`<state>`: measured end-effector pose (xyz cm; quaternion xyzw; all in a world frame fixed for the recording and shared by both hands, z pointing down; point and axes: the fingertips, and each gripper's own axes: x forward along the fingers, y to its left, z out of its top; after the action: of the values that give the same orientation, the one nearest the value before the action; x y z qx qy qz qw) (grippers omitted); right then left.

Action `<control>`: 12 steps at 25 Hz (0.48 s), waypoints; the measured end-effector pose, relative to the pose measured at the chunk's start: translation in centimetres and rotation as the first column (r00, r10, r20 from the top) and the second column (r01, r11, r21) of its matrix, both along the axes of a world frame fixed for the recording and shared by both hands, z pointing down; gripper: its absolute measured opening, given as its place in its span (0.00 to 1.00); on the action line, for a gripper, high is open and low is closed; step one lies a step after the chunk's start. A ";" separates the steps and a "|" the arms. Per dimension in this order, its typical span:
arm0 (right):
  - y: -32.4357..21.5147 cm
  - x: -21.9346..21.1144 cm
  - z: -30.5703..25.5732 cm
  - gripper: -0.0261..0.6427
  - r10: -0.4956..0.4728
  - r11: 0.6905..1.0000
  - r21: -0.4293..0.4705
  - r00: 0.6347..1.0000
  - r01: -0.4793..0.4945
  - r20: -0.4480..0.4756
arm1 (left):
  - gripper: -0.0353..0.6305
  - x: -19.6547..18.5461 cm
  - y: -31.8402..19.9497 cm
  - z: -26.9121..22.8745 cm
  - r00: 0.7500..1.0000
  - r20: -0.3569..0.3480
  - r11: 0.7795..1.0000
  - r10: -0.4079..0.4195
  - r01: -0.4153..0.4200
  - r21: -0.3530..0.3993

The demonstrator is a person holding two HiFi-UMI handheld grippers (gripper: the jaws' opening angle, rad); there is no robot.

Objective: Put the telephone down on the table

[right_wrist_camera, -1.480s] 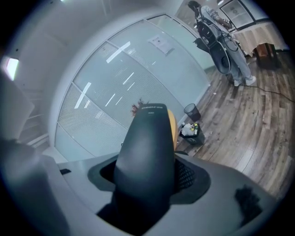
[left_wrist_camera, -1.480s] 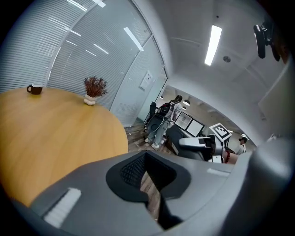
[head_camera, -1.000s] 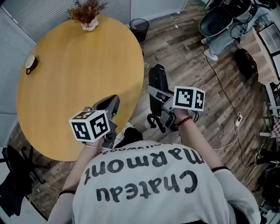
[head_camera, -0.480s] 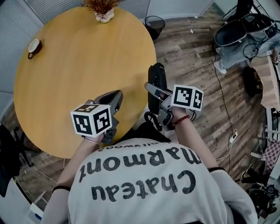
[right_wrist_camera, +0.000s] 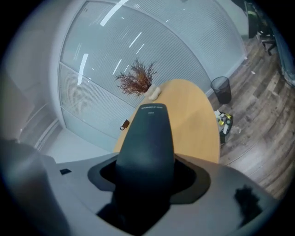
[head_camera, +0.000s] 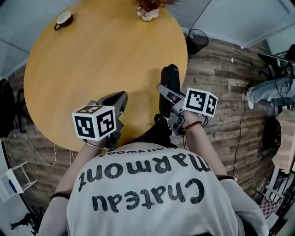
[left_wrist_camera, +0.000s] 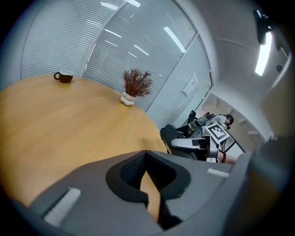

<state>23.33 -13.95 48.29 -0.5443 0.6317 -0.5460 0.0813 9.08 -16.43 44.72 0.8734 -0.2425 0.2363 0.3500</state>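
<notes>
Two tongs show in the lower middle of the head view, one in each hand of a person in a pale printed shirt. The right tongs [head_camera: 168, 94], centre right, are clenched on a dark phone [head_camera: 169, 78]. The phone juts forward out of the jaws, and its far end overlaps the right rim of the round wooden bench [head_camera: 101, 60]; whether it hangs over the bench top or just beside it cannot be told. In the right gripper view the phone fills the middle of the frame, gripped at its near end between the dark pads, with the bench beyond it. The left tongs [head_camera: 119, 97], lower left of centre, hover at the near edge of the bench. In the left gripper view their jaws are drawn nearly together, with only a thin slit of wood showing between them and nothing held. A brown cup [head_camera: 63, 19] stands at the upper left of the bench, and a dried plant [head_camera: 148, 8] in a pale pot stands at its top edge, well apart from both tongs. A black bin [head_camera: 197, 40] stands on the plank floor [head_camera: 221, 97] at the upper right.
</notes>
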 end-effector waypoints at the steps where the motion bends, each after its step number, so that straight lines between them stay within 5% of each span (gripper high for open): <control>1: -1.3 1.0 0.2 0.50 -0.034 0.999 -0.008 0.999 0.033 -0.006 | 0.06 0.8 -0.8 0.2 1.000 0.009 1.000 -0.029 0.030 -0.009; 12: -7.6 5.3 2.4 0.50 -0.369 0.928 -0.074 0.927 0.365 -0.067 | 0.06 6.9 -3.1 1.3 0.964 0.045 0.965 -0.263 0.264 -0.014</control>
<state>28.58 -21.53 50.72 -0.4401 0.7084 -0.5480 -0.0638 15.98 -19.56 46.02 0.8247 -0.3613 0.2087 0.3817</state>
